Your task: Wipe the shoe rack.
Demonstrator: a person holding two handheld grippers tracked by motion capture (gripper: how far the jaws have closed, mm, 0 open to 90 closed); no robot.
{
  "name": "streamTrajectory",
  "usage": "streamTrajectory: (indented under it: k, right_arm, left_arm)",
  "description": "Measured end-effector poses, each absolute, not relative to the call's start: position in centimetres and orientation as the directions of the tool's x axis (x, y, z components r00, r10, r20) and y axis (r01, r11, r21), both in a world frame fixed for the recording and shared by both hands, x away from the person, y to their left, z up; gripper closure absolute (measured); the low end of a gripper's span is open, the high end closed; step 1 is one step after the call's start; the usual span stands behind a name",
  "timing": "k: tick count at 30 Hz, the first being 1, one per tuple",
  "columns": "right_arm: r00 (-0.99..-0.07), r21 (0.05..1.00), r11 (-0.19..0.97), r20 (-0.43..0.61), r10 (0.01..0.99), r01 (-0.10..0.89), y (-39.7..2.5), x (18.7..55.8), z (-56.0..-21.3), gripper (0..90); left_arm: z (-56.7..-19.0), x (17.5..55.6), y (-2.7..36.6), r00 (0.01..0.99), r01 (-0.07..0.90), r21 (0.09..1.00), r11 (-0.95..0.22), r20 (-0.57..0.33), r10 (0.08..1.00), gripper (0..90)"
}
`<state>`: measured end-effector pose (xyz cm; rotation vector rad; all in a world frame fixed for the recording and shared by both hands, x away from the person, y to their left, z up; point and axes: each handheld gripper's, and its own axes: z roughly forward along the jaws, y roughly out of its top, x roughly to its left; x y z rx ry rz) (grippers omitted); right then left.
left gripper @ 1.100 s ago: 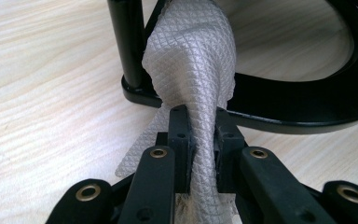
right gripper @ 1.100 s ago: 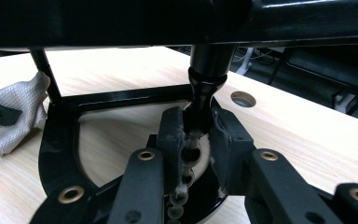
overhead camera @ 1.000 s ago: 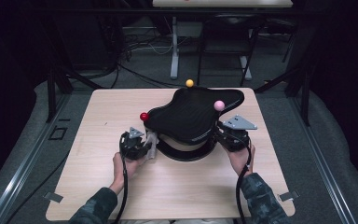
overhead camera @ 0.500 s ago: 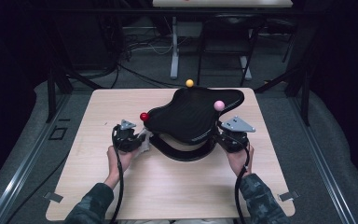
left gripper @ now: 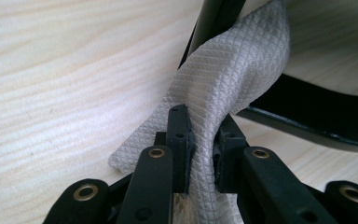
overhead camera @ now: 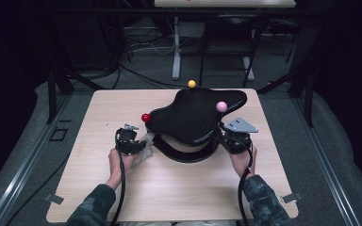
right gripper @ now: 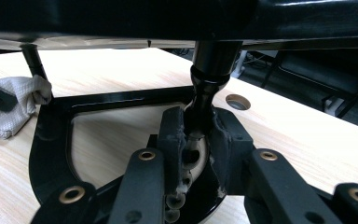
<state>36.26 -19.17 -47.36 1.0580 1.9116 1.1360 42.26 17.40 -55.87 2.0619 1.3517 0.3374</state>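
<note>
- The work in hand looks like wiping down the black stand [overhead camera: 193,120], a curved black top on posts over a looped base, sitting in the centre of the high view on the wooden table [overhead camera: 99,188].
- The left gripper [overhead camera: 131,141], at centre left of the high view, is pinching a grey cloth [left gripper: 223,88]; its jaws are clamped on the fabric, which is bunching up between them in the lower middle of the left gripper view.
- The cloth is draping against a thin black upright [left gripper: 209,23] and the base rail [left gripper: 317,116] at the upper right of that view, so the wiping seems to be going on at the stand's left edge, just below the red ball [overhead camera: 145,117].
- The right gripper [right gripper: 196,140] is steadying the stand: its jaws are closed around a thick black post [right gripper: 207,79] at the centre of the right gripper view.
- A yellow ball [overhead camera: 192,84] and a pink ball [overhead camera: 222,106] are sitting on the top's far and right edges.
- Judging from this, the next move is calling for dragging the cloth along the rail while the right grip is holding firm, and keeping the fabric from snagging on the upright.
</note>
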Motion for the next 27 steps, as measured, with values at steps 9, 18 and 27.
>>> streamTrajectory:
  k: [9, 18, 27]
  right_arm:
    - [-0.449, 0.904, 0.299, -0.139, 0.882, 0.307, -19.1, 36.2, -47.3, 74.0]
    - [-0.446, 0.904, 0.299, -0.141, 0.884, 0.307, -19.1, 36.2, -47.3, 73.9]
    - [-0.444, 0.904, 0.3, -0.144, 0.884, 0.305, -19.1, 36.2, -47.3, 74.0]
  left_arm:
    - [-55.1, 41.8, 17.5, 0.415, 0.68, 0.69, -0.246, -0.086, 0.906, 79.6]
    - [-52.9, 40.9, 18.2, 0.354, 0.579, 0.793, -0.191, -0.033, 0.935, 79.6]
    - [-54.7, 41.7, 17.8, 0.381, 0.637, 0.733, -0.24, -0.029, 0.924, 79.6]
